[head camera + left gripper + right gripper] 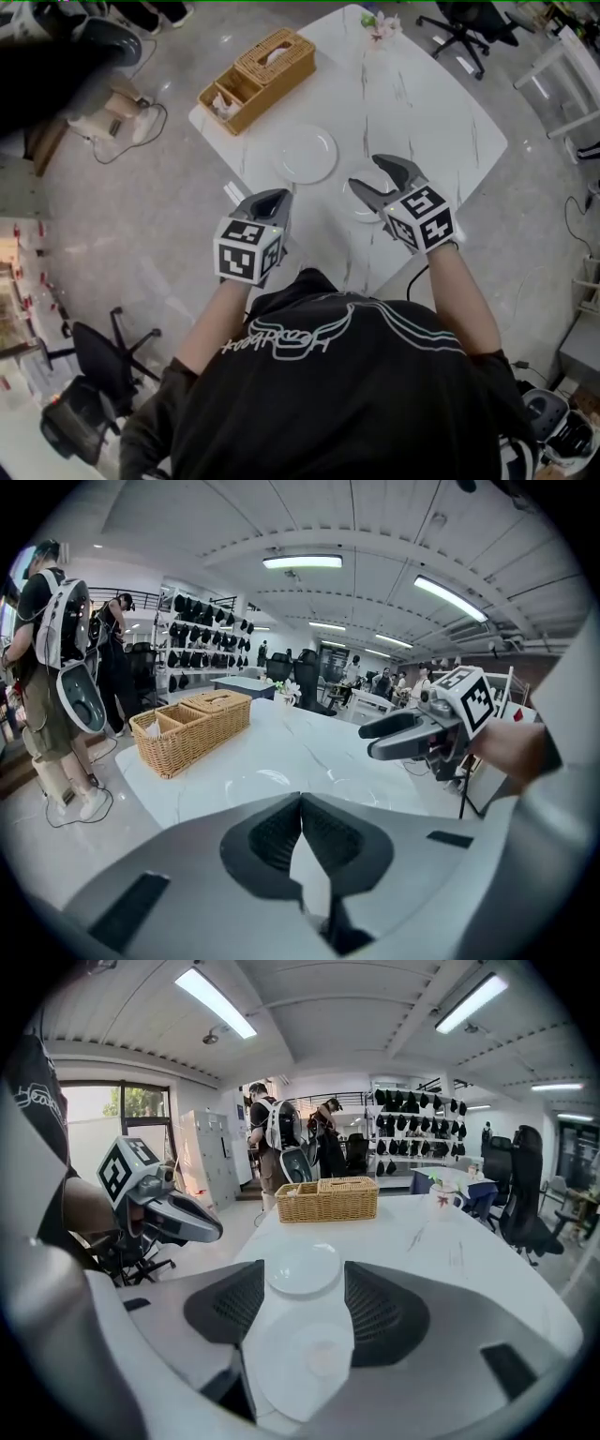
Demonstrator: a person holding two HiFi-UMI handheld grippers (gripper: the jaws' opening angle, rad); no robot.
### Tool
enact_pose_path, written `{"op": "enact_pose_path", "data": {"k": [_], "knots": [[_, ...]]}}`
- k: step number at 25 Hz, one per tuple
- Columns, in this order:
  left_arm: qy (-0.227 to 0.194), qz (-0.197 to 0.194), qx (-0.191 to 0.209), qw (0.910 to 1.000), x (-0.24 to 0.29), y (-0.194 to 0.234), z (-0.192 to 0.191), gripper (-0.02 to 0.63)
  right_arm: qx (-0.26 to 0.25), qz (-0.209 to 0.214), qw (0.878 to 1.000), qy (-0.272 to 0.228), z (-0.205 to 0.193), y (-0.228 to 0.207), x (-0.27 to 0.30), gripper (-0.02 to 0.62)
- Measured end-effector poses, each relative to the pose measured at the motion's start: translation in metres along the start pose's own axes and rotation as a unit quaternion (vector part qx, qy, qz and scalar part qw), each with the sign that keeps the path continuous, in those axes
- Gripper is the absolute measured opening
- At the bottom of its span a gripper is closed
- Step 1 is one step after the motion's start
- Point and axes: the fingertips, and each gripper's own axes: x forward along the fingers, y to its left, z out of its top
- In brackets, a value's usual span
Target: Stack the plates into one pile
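Observation:
Two white plates lie apart on the white marble table (441, 112). The far plate (305, 153) (302, 1260) sits near the table's middle. The near plate (359, 208) (298, 1358) lies under my right gripper (373, 172) (302, 1277), partly hidden by it. That gripper's jaws stand wide, touch neither plate, and hover above the near one. My left gripper (279, 197) (300, 799) is at the table's near left edge, jaws together with nothing in them. Each gripper shows in the other's view: the right gripper (375, 741), the left gripper (211, 1227).
A wicker basket (258, 77) (328, 1199) with compartments stands at the table's far left corner. A small flower vase (380, 26) is at the far edge. Office chairs (464, 28) stand around, cables lie on the floor, and people stand beyond the table.

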Motion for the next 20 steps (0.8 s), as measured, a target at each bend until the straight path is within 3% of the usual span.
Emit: {"op": "enact_pose_path", "data": {"k": [11, 20], "knots": [[0.074, -0.026, 0.044, 0.9959, 0.059, 0.062, -0.016, 0.025, 0.02, -0.014, 0.997, 0.068, -0.005, -0.006, 0.05, 0.267], [0.121, -0.036, 0.074, 0.9893, 0.095, 0.085, -0.029, 0.025, 0.047, -0.016, 0.995, 0.083, -0.007, -0.017, 0.081, 0.267]]}}
